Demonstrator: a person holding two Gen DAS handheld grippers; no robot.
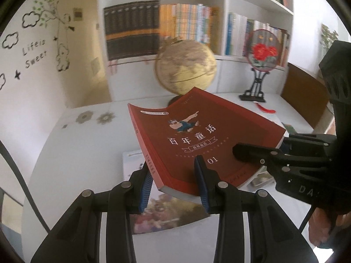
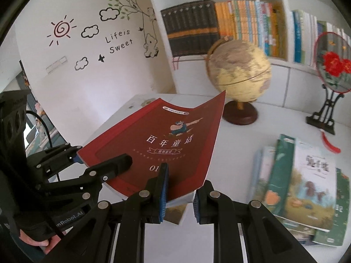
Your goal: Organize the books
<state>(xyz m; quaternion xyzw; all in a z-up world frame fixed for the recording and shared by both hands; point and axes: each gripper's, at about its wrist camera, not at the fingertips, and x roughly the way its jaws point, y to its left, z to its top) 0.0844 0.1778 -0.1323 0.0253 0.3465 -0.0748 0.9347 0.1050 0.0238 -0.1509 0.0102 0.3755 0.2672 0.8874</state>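
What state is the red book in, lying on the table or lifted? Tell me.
Lifted. The red book is tilted above the table, clamped by the left gripper and right gripper at its near edge.

globe [image 2: 239, 74] ahead blocks shelf; book stack [image 2: 302, 188] right; bare tabletop [image 2: 252, 135] between

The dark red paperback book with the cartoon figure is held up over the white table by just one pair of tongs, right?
Not one pair: both grip the dark red paperback book. The right wrist view shows the right tongs and left tongs clamping its near edge above the white table.
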